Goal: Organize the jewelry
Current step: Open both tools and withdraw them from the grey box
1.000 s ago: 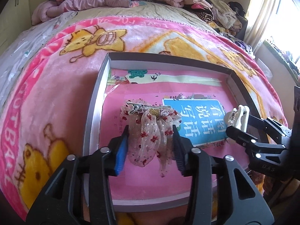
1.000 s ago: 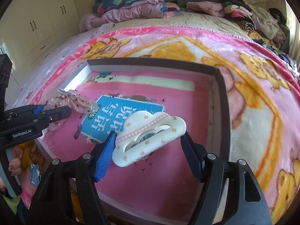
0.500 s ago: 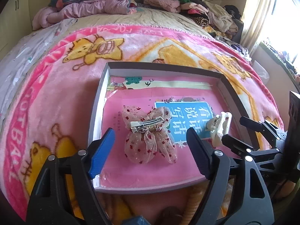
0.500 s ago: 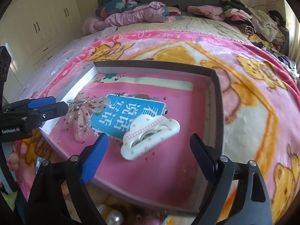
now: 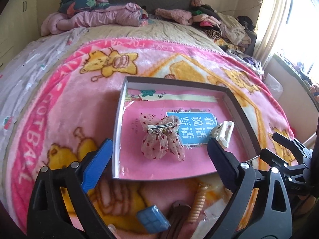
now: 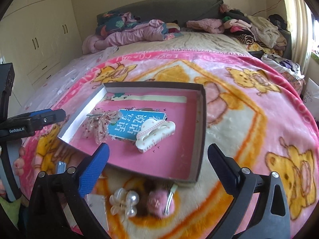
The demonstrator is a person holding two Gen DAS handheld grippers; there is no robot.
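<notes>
The shallow box (image 5: 119, 117) has grey walls and a pink floor with a blue panel of white characters (image 5: 191, 127). The sheer bow hair clip (image 5: 161, 139) is pale pink, dotted red; the claw clip (image 6: 154, 132) is cream with a pink checked band and small pink spots. The blanket (image 6: 249, 107) is pink with yellow cartoon bears; by its near edge lie a blue checked clip (image 5: 152, 220), a pearl-white flower clip (image 6: 123, 202) and a pink pom-pom (image 6: 159, 203).

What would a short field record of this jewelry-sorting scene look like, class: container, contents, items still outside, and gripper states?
container: shallow box on the pink blanket
in box: sheer bow hair clip at left, white cloud claw clip at right, both partly on a blue book label
still outside, near edge: pearl flower clip, pink pompom clip, blue square clip, spiral hair tie
left gripper: open, empty
right gripper: open, empty
</notes>
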